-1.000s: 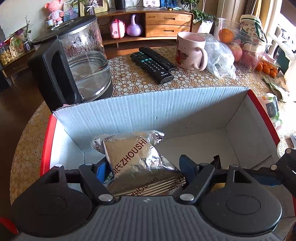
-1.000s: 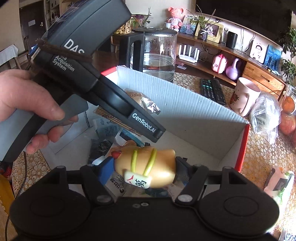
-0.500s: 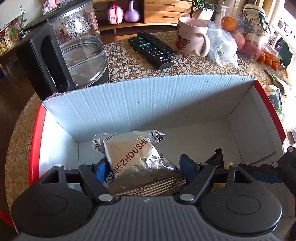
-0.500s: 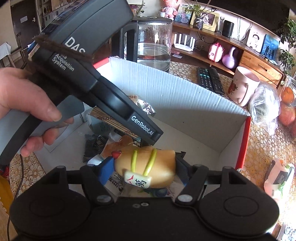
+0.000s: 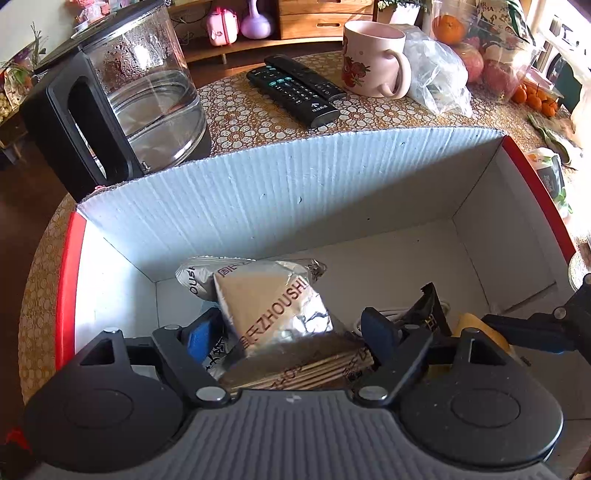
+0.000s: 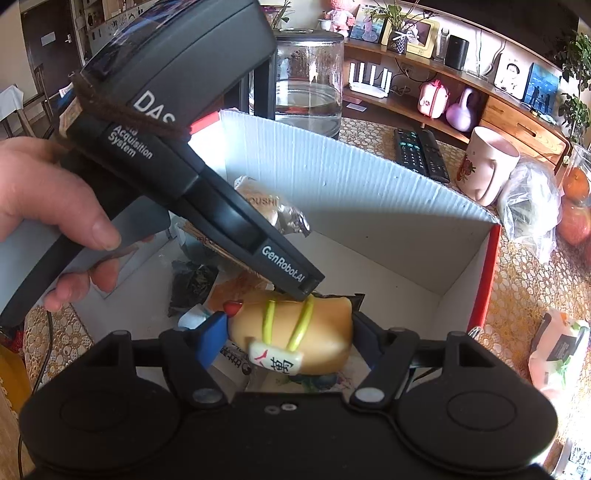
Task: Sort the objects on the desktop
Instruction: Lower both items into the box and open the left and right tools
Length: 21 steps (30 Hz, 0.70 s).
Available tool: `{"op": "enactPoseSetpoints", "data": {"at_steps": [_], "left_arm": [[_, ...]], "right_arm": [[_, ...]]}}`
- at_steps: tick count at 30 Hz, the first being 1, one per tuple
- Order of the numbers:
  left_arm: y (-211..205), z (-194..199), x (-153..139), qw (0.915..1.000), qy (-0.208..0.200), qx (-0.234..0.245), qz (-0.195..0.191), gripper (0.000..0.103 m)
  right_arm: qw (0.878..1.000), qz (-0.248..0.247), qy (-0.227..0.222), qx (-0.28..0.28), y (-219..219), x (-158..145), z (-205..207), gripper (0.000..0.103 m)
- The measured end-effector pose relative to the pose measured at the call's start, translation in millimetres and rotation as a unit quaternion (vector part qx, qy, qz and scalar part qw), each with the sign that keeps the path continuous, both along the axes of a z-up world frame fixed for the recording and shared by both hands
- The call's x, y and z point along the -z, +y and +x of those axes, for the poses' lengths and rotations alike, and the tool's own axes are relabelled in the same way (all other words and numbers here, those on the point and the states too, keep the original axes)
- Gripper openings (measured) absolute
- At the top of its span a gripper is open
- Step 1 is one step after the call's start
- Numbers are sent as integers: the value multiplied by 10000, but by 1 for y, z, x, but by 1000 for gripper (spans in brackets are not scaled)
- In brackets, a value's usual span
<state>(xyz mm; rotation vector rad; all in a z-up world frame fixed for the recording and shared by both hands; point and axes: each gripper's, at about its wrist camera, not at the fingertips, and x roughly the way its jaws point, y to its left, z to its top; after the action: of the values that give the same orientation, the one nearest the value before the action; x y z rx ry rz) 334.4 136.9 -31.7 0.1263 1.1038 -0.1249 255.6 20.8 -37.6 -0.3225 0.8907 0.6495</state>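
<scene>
Right wrist: yellow, green-banded toy [image 6: 295, 336]

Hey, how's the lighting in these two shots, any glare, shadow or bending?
Left wrist view: sun washes out the right edge, a diagonal shadow crosses the cardboard box wall, and the foil snack packet glints. Right wrist view: fisheye bows the shelf, and the yellow toy stays sharp.

Background: a wooden shelf unit [image 6: 480, 103] along the far wall, carrying framed photos [image 6: 413, 29], a black speaker [image 6: 456, 51] and potted plants [image 6: 574, 74]. Left of it, a dark door [image 6: 55, 48]. Below it, dark floor [image 5: 33, 192]. Sunlight falls from its right.
</scene>
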Motion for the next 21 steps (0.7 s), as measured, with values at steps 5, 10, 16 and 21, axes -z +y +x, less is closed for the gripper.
{"op": "enactPoseSetpoints", "data": {"at_steps": [5, 10, 16, 21], "left_arm": [[-1, -3, 0, 10000, 28, -59, -73, 82], [-4, -8, -5, 9999, -86, -93, -14, 85], [-2, -14, -15, 9992, -305, -239, 1, 91], [-1, -20, -23, 9987, -386, -313, 56, 96]], "right_arm": [[9999, 72, 48, 56, -3, -2, 1, 72], [9998, 179, 36, 109, -8, -6, -2, 72], [9995, 277, -125, 56, -12, -14, -8, 73], [9988, 468, -68, 143, -18, -20, -10, 73]]}}
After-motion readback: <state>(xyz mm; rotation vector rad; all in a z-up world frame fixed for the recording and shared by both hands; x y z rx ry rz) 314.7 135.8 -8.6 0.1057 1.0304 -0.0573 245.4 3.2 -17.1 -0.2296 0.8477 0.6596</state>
